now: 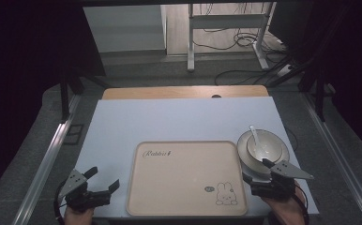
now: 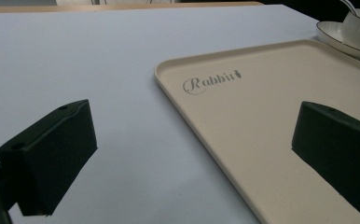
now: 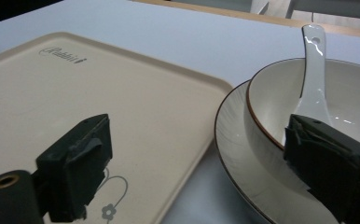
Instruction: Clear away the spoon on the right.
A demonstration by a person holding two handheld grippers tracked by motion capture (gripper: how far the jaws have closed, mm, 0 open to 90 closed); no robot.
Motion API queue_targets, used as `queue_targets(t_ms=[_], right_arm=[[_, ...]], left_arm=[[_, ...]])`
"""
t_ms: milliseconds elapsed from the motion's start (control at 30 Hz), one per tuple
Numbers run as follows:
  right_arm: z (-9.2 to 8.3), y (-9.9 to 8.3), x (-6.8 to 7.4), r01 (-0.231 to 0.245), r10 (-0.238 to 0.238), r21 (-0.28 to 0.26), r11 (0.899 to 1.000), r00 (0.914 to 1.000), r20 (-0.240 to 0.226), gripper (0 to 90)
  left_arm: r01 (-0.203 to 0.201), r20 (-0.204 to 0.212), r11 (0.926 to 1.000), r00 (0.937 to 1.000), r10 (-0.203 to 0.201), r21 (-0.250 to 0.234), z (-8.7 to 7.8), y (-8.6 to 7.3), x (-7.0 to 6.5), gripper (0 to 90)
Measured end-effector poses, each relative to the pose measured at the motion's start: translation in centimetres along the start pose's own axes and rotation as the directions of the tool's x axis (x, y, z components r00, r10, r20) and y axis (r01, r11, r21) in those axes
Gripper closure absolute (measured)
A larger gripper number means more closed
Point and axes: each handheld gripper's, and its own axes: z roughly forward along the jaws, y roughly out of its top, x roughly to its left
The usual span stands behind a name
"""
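White-topped table [image 1: 169,122] with a wooden strip along its far edge, beige tray [image 1: 184,180] lying at 6 o'clock, white plate [image 1: 282,151] just beside the tray at 4 o'clock

We read one word, "Rabbit", in grey script with a small carrot mark after it, on the beige tray [image 1: 186,178] near its far left corner. We could not read the small round mark beside the rabbit drawing.
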Motion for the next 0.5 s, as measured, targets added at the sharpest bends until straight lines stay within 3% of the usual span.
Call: queue_targets(t_ms=[500], right_arm=[[0.2,2.5,-2.4,-0.011,0.008,0.098,0.995,0.9995,0.032,20.2]], left_arm=[[-0.006,-0.014,0.9996,0.9999,0.007,0.028,0.3,-0.1,-0.1,0.0]])
